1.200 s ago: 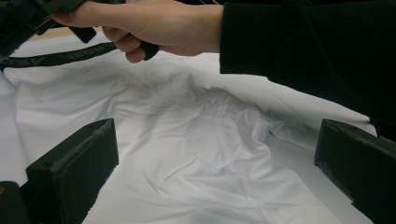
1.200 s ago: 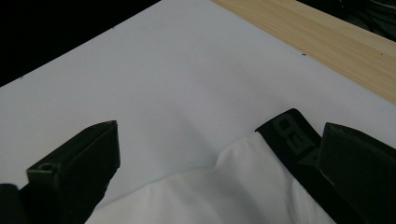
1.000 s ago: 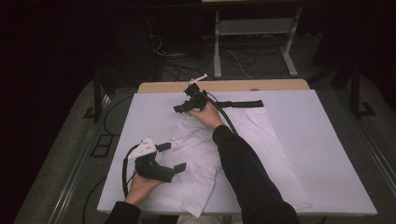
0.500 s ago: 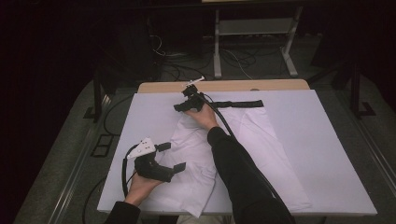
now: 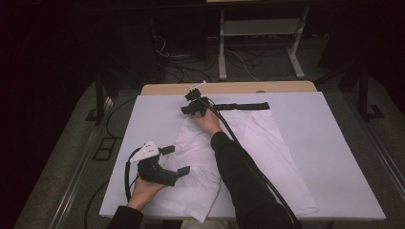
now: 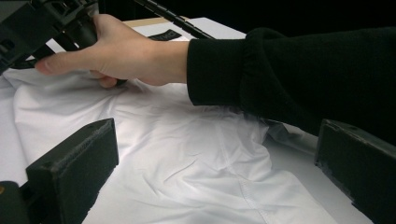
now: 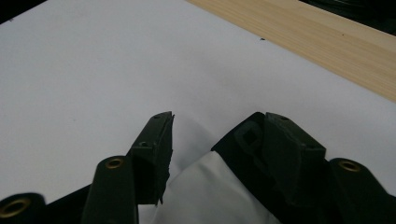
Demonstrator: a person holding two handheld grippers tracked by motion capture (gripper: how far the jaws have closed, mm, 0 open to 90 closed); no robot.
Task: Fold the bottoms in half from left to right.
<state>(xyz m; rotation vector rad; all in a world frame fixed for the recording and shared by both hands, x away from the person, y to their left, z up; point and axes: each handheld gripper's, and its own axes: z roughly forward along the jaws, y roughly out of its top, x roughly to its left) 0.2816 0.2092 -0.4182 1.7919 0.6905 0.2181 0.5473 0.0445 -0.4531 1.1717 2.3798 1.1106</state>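
Note:
A white garment (image 5: 260, 138) with a black waistband (image 5: 243, 106) lies spread on the white table cover (image 5: 329, 143). My right gripper (image 5: 187, 109) is at the waistband's left end, at the far side of the table. In the right gripper view its jaws (image 7: 215, 121) stand partly apart, with the garment's white cloth (image 7: 210, 191) and black band corner (image 7: 233, 144) between them. My left gripper (image 5: 177, 160) hovers wide open over the garment's near left part. In the left gripper view the crumpled cloth (image 6: 187, 158) lies between its jaws, with the other hand (image 6: 116, 51) and black sleeve beyond.
A bare wooden strip of table (image 5: 229, 88) runs along the far edge behind the cover. The right gripper's cable (image 5: 229, 129) trails along the right forearm over the garment. Dark floor, cables and a metal stand (image 5: 258, 43) lie beyond the table.
The right forearm has shifted slightly while its gripper stays at the waistband's left end. The left gripper has not moved.

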